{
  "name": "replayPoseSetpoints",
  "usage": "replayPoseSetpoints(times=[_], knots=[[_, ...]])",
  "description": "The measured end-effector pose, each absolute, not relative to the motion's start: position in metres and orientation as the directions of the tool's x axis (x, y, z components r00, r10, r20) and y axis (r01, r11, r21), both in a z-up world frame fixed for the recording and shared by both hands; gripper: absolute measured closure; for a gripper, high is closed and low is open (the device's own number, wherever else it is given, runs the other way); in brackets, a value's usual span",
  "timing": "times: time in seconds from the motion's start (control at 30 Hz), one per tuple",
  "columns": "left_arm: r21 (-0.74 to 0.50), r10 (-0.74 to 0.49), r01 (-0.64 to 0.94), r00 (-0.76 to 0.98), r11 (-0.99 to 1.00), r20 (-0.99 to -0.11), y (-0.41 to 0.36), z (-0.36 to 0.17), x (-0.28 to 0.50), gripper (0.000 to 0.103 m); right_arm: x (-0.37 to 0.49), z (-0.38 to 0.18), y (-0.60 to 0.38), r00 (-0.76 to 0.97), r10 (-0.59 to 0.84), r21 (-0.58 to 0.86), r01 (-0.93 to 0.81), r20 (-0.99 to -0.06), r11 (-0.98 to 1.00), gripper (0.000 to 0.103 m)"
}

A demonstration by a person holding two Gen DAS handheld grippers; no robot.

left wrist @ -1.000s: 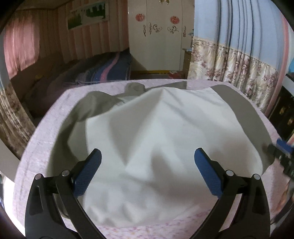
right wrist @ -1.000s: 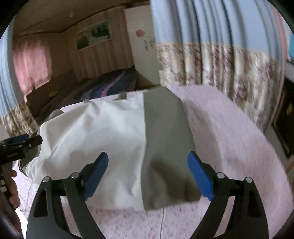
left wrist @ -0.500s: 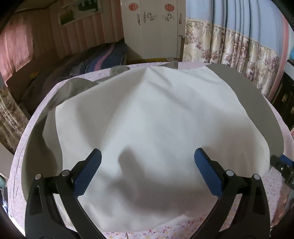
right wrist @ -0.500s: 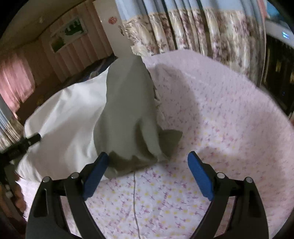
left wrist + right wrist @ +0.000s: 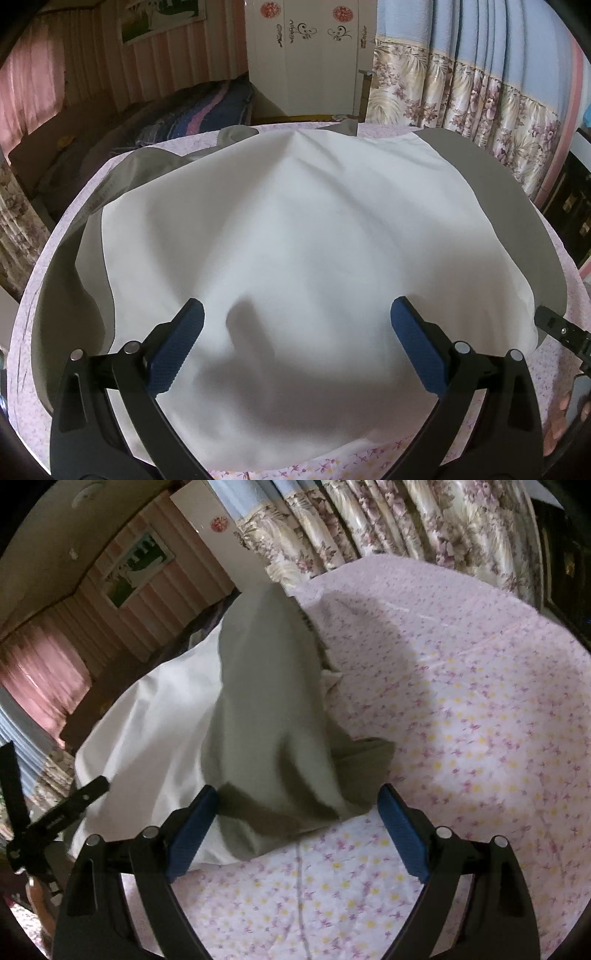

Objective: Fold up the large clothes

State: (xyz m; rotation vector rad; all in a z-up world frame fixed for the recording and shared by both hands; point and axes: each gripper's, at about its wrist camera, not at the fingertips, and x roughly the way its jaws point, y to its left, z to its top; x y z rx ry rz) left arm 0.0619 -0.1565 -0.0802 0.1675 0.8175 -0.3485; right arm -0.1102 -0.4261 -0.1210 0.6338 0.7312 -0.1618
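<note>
Lying Flat: White-and-Grey Garment on the Floral Sheet

Spreading across the pink floral sheet (image 5: pixel 461 709), the garment (image 5: pixel 295 229) lies flat, its white panel in the middle and grey sleeves at the left and right sides. The left gripper (image 5: pixel 297 332) hovers over the near white hem, fingers spread wide and grasping nothing. The right gripper (image 5: pixel 297 812) (also spread wide, empty) sits above the rumpled grey sleeve (image 5: pixel 273 716) at the garment's right near corner, pads apart from the cloth. Flowered curtains (image 5: pixel 461 96) hang at the far right.

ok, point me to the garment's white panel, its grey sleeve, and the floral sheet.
white panel (image 5: pixel 295 229), left wrist view, centre.
grey sleeve (image 5: pixel 266 716), right wrist view, mid-length.
floral sheet (image 5: pixel 480 738), right wrist view, bare area.
</note>
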Motion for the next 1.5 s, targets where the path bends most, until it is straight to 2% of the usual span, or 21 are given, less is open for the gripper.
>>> replayPoseSetpoints(times=[0.2,0.8,1.07,1.1,1.27,1.43,1.5], knots=[[0.004,-0.245,0.369,0.625,0.929,-0.741,-0.156,-0.082,0.062,0.003,-0.106,-0.112,-0.415,0.73,0.054,0.436,0.345,-0.681,0.831,0.014],[0.017,-0.224,0.364,0.609,0.931,-0.761,-0.156,-0.095,0.068,0.003,-0.071,-0.124,-0.414,0.714,0.118,0.475,0.324,-0.691,0.818,0.013],[0.06,-0.198,0.373,0.614,0.926,-0.764,-0.164,-0.094,0.072,0.003,-0.051,-0.117,-0.406,0.724,0.079,0.402,0.287,-0.686,0.869,0.014],[0.061,-0.198,0.374,0.613,0.926,-0.765,-0.164,-0.093,0.072,0.003,-0.051,-0.116,-0.406,0.729,0.076,0.399,0.282,-0.68,0.872,0.016],[0.06,-0.199,0.376,0.612,0.924,-0.766,-0.165,-0.093,0.073,0.003,-0.05,-0.111,-0.405,0.748,0.063,0.367,0.249,-0.661,0.896,0.041],[0.064,-0.197,0.379,0.61,0.923,-0.768,-0.165,-0.096,0.074,0.003,-0.047,-0.105,-0.396,0.761,0.071,0.338,0.2,-0.645,0.92,0.07],[0.065,-0.195,0.38,0.606,0.923,-0.771,-0.165,-0.098,0.075,0.003,-0.046,-0.102,-0.393,0.768,0.068,0.325,0.188,-0.637,0.927,0.075]])
